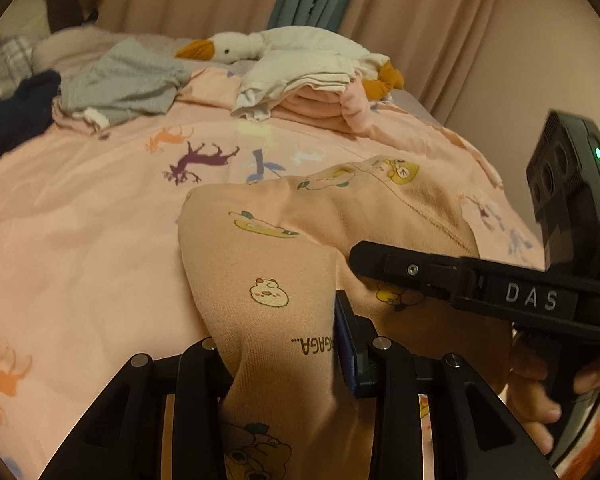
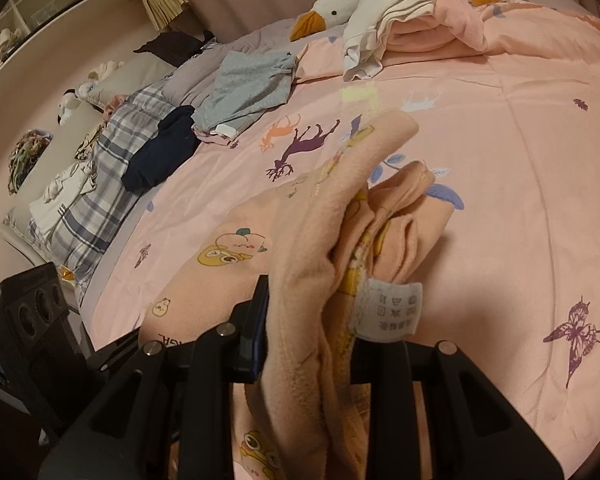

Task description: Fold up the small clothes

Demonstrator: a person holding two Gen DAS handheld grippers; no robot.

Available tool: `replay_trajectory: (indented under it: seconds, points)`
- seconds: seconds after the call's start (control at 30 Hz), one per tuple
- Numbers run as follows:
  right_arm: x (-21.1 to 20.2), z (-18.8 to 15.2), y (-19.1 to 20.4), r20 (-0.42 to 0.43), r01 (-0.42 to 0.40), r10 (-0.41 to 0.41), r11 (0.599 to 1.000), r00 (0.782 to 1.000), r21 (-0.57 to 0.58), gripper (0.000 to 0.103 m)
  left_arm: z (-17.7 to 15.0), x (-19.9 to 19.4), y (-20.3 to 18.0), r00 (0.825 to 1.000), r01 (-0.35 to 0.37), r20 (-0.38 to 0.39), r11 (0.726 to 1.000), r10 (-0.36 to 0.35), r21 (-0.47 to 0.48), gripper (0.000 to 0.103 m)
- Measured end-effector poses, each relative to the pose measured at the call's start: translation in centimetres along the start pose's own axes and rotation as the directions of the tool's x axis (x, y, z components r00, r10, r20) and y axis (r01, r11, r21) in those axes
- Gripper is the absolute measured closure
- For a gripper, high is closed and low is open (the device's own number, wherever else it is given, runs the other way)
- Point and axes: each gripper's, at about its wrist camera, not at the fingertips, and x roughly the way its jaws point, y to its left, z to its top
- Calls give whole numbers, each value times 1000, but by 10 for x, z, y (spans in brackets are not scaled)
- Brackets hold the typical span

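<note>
A small peach garment with cartoon prints (image 1: 284,248) lies partly on the pink bedspread (image 1: 80,240). My left gripper (image 1: 288,360) is shut on one edge of it, and the cloth runs up between the fingers. My right gripper (image 2: 312,344) is shut on a bunched edge of the same garment (image 2: 340,216), where a white care label (image 2: 392,308) hangs. The right gripper also shows in the left wrist view (image 1: 364,260), pressed against the garment at the right. The left gripper's body shows at the lower left of the right wrist view (image 2: 28,320).
At the back of the bed lie a plush goose (image 1: 300,48), a folded stack of white and pink clothes (image 1: 300,88), a grey garment (image 1: 128,80) and a dark navy one (image 1: 16,112). A plaid pillow (image 2: 96,188) lies at the left. Curtains hang behind.
</note>
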Motion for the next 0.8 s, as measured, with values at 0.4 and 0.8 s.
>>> replay_trajectory:
  seconds: [0.4, 0.8]
  points:
    - [12, -2, -13, -42, 27, -25, 999, 999, 35, 75, -3, 19, -1, 998, -22, -52, 1000, 23, 10, 69]
    - [25, -7, -18, -81, 50, -46, 998, 996, 40, 73, -6, 38, 21, 981, 37, -184, 992, -59, -117, 69]
